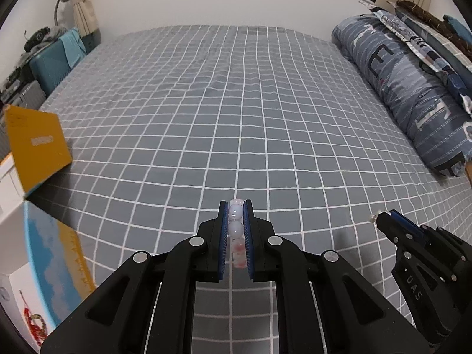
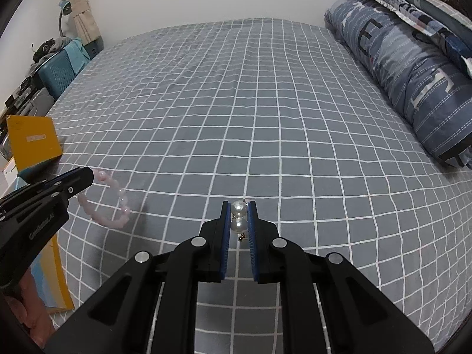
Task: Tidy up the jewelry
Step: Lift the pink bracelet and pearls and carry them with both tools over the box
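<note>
My left gripper (image 1: pixel 236 206) is shut on a pink bead bracelet (image 1: pixel 237 230) and holds it above the grey checked bed. In the right wrist view the bracelet (image 2: pixel 109 203) hangs as a loop from the left gripper (image 2: pixel 88 177). My right gripper (image 2: pixel 239 206) is shut on a pearl earring (image 2: pixel 239 216) with small gold fittings. In the left wrist view the right gripper (image 1: pixel 383 216) is at the right, a pearl showing at its tip. A white box (image 1: pixel 17 309) at the lower left holds red and green beaded jewelry (image 1: pixel 34 324).
The box's open lid (image 1: pixel 56 253) is blue and yellow. A yellow box (image 1: pixel 35 150) stands at the bed's left edge. A rolled blue quilt (image 1: pixel 413 88) lies along the right. Teal suitcases (image 1: pixel 50 65) stand beyond the far left corner.
</note>
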Tool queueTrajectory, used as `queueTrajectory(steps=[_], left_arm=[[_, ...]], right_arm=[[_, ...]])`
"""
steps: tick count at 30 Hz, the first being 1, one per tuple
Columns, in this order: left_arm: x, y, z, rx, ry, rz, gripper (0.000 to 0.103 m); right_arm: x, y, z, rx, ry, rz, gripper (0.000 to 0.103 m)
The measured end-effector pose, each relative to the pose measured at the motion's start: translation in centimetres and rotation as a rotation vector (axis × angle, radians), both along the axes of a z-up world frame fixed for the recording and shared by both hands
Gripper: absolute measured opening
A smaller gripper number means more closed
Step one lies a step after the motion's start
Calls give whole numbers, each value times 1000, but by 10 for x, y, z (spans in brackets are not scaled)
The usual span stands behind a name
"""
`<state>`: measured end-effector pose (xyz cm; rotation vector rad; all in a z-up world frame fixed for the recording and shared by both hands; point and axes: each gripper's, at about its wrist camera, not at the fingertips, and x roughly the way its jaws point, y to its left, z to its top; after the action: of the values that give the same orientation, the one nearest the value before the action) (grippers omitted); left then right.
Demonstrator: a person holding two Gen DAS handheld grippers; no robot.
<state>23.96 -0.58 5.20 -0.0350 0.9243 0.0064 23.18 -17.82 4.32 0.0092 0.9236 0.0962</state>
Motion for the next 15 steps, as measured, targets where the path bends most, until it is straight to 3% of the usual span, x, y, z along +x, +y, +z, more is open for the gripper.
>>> queueTrajectory(steps=[15], left_arm=[[-66, 35, 37, -3, -43, 35, 10]], right_arm=[[-44, 48, 37, 6, -40, 69, 11]])
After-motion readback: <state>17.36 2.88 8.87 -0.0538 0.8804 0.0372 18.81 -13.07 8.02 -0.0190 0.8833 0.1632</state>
